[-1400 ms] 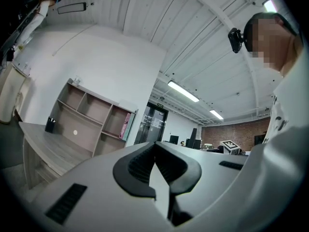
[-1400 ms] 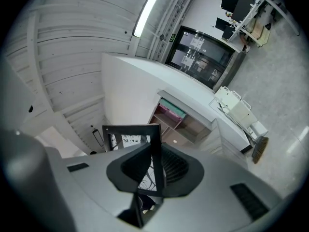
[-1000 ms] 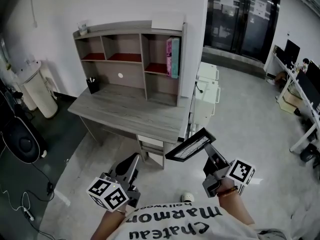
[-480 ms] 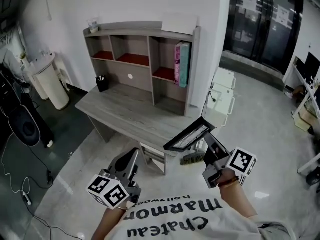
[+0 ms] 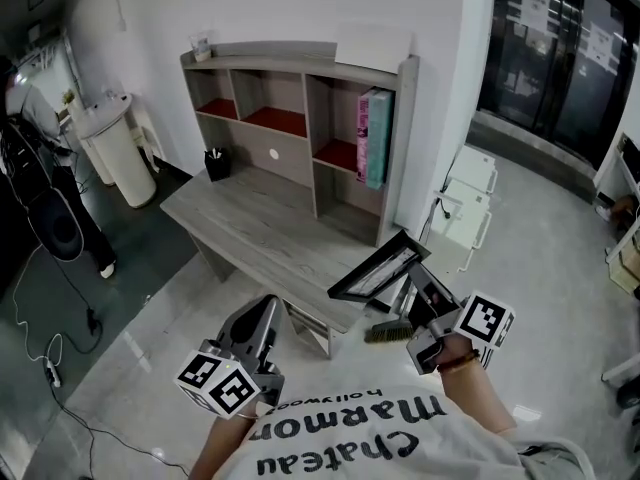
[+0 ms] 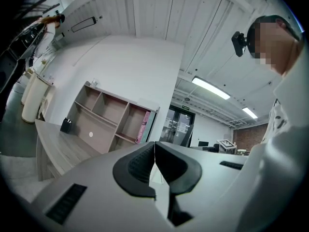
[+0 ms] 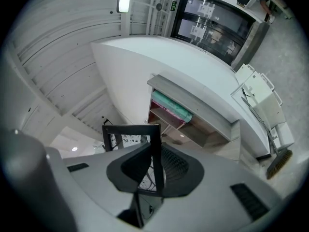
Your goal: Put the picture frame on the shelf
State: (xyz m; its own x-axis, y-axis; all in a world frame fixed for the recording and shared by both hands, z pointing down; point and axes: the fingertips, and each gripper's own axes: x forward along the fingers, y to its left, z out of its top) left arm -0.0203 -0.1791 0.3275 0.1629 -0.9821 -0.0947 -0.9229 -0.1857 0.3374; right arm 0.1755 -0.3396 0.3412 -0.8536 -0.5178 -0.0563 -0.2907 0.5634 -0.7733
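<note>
Frame: held in the air, tilted, glass side up, in front of the desk's near right corner and well short of the shelf. My right gripper is clamped on one side rail of it; the right gripper view shows the rail pinched between both pads. My left gripper has its jaws together with nothing between them, and it is held low over the floor.

Step in hand, as I judge it: carrying the frame to the shelf. Recommended:
- Keep the clamp firm; the hold is on one rail only, so the frame could pivot.
- Raise it above the desk's front edge before reaching in.
- Pick a bare compartment or the top board; the upper right compartment is partly taken by books.
- Set it upright and steady before letting go; the left gripper is free to brace it.

Change since the earlier pictures: desk and shelf show larger and nearer. A brush on the floor has come into view just beside my right gripper. Tilt and grip of the frame are unchanged.
</note>
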